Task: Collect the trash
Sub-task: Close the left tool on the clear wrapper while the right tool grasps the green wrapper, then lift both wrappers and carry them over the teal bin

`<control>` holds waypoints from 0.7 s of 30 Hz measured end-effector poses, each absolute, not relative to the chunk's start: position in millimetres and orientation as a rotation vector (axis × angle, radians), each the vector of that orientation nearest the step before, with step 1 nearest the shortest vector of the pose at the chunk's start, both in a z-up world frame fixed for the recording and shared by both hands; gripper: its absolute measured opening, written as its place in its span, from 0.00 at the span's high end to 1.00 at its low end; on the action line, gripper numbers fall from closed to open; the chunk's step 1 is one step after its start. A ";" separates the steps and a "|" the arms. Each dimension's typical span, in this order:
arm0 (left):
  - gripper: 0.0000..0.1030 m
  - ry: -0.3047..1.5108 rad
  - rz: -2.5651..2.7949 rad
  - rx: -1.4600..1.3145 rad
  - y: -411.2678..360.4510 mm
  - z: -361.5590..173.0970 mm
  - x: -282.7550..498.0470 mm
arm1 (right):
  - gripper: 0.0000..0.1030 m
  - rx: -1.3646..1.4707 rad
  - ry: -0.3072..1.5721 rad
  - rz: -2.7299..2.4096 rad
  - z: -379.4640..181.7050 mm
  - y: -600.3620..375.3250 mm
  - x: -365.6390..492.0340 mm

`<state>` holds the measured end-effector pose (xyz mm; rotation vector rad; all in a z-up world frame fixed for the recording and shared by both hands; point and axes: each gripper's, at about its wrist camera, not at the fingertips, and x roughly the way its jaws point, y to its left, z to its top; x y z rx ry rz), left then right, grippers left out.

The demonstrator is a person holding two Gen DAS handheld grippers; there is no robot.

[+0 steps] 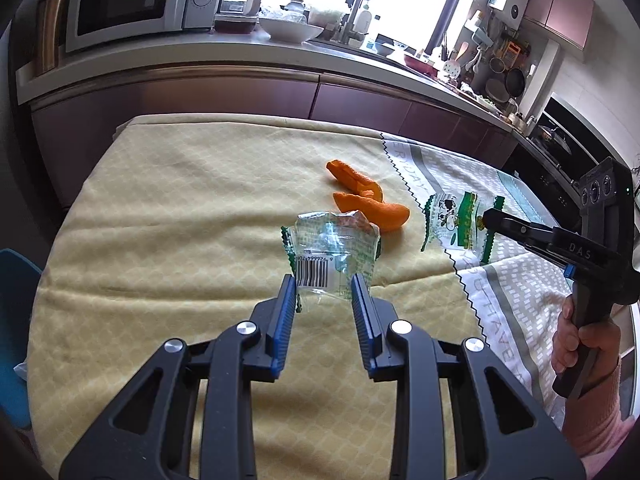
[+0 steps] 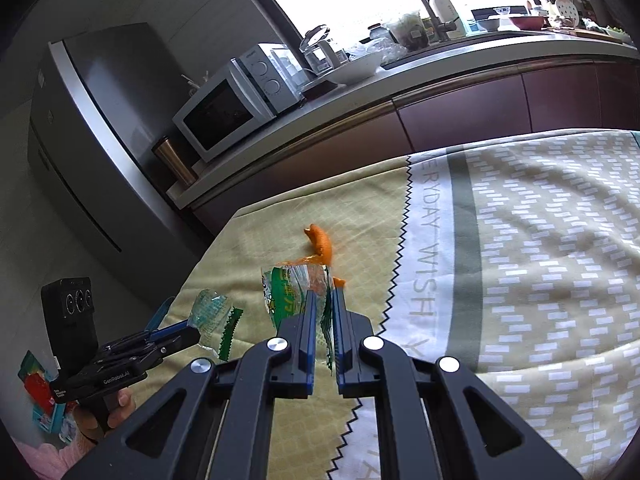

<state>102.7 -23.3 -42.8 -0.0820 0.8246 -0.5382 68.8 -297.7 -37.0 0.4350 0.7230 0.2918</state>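
Gripping a crumpled clear wrapper (image 1: 320,258) with a barcode in the left gripper (image 1: 324,284), blue pads (image 1: 285,308) partly closed on its lower edge, the wrapper lifted clear of the yellow tablecloth (image 1: 160,208) near the middle of the table. Showing again in the right wrist view as left gripper (image 2: 188,330) with clear wrapper (image 2: 210,306) sticking out past the tips, a hand (image 2: 100,416) around the handle low at the frame's left edge, partly cut off. Pinching a green-printed wrapper (image 2: 294,292) in the right gripper (image 2: 324,300), fingers (image 2: 308,332) nearly together with only the thin film between them, the wrapper standing up from the tips above the seam where the yellow cloth meets the white patterned cloth (image 2: 540,240). Appearing in the left wrist view as right gripper (image 1: 490,216) clamped on the green-printed wrapper (image 1: 460,220), the hand (image 1: 580,344) and pink sleeve (image 1: 596,420) cropped at the right edge. Lying beyond both wrappers, orange peel pieces (image 1: 362,196) on the yellow cloth toward the far edge, partly hidden behind the held wrappers; in the right wrist view only one curl of orange peel (image 2: 320,242) fully showing. Blowing out to white behind the counter (image 1: 200,52), window detail impossible to make out.
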 end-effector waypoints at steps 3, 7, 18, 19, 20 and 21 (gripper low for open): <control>0.72 0.819 -0.523 -0.085 -13.8 -41.8 99.3 | 0.93 0.430 0.731 0.327 -37.0 -283.1 72.7; 0.72 0.807 -0.496 -0.082 -3.3 -39.1 94.8 | 0.94 0.426 0.745 0.372 -38.9 -264.8 79.4; 0.72 0.778 -0.439 -0.091 26.2 -33.6 82.8 | 0.93 0.409 0.769 0.449 -42.2 -229.0 89.8; 0.72 0.778 -0.435 -0.097 29.5 -33.4 82.6 | 0.94 0.409 0.770 0.454 -42.3 -226.5 90.2; 0.72 0.777 -0.430 -0.099 31.6 -33.5 81.8 | 0.94 0.407 0.770 0.457 -42.3 -224.0 91.2; 0.72 0.774 -0.425 -0.101 34.0 -33.3 81.1 | 0.94 0.403 0.771 0.463 -42.0 -220.9 92.2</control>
